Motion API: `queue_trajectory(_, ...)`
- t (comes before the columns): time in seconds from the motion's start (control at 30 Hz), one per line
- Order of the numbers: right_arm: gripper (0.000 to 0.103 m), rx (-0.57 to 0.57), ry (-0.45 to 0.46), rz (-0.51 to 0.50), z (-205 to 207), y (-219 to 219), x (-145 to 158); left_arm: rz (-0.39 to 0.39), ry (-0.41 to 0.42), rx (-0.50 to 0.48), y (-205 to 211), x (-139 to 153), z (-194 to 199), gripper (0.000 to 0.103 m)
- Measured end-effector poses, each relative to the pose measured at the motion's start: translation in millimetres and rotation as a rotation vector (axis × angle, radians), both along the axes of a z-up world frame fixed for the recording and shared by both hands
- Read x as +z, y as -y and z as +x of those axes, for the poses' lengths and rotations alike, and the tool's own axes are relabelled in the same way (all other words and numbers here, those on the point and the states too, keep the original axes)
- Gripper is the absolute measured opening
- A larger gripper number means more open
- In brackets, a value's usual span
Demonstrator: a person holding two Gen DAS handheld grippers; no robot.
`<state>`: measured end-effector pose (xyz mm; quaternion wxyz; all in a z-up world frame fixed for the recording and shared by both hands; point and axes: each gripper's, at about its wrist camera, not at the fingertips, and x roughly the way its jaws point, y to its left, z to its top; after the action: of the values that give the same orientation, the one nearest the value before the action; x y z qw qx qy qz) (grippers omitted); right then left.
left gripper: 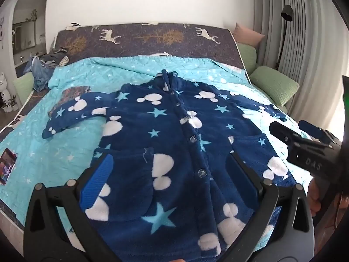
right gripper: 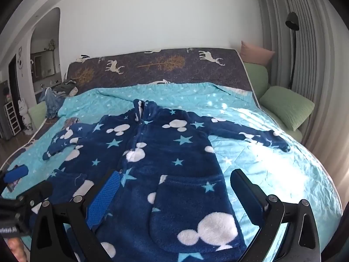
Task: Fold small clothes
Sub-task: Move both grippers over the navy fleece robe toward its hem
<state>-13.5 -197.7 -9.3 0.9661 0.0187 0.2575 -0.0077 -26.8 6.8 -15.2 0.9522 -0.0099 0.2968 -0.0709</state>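
Navy fleece robe (left gripper: pixel 174 135) x1, flat; 2 grippers, left gripper (left gripper: pixel 170 174) & right gripper (right gripper: pixel 174 194), agape.

both grippers are matte black plastic, each with two long triangular arms pierced by cut-out slots and pinned with round silver screws; on the left gripper (left gripper: pixel 172 176) and the right gripper (right gripper: pixel 174 198) alike, a ribbed bright blue pad faces one finger. the right gripper's body carries the raised letters "das" in the left wrist view.
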Motion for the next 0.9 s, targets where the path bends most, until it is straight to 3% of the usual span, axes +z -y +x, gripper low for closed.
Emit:
queue_trajectory(0.17,0.103,0.029,-0.006,-0.033,-0.4,-7.2,-0.5,-0.043,0.002,0.002,-10.4,-2.4,-5.5,0.102)
queue_trajectory(0.6,0.103,0.026,0.039,-0.012,-16.4,-6.8,6.1,0.002,0.044,-0.05,3.4,8.3,-14.2,0.102)
queue_trajectory(0.9,0.103,0.044,0.006,0.0,-7.4,-3.3,-2.1,-0.016,-0.005,-0.107,12.7,-4.2,5.1,0.102)
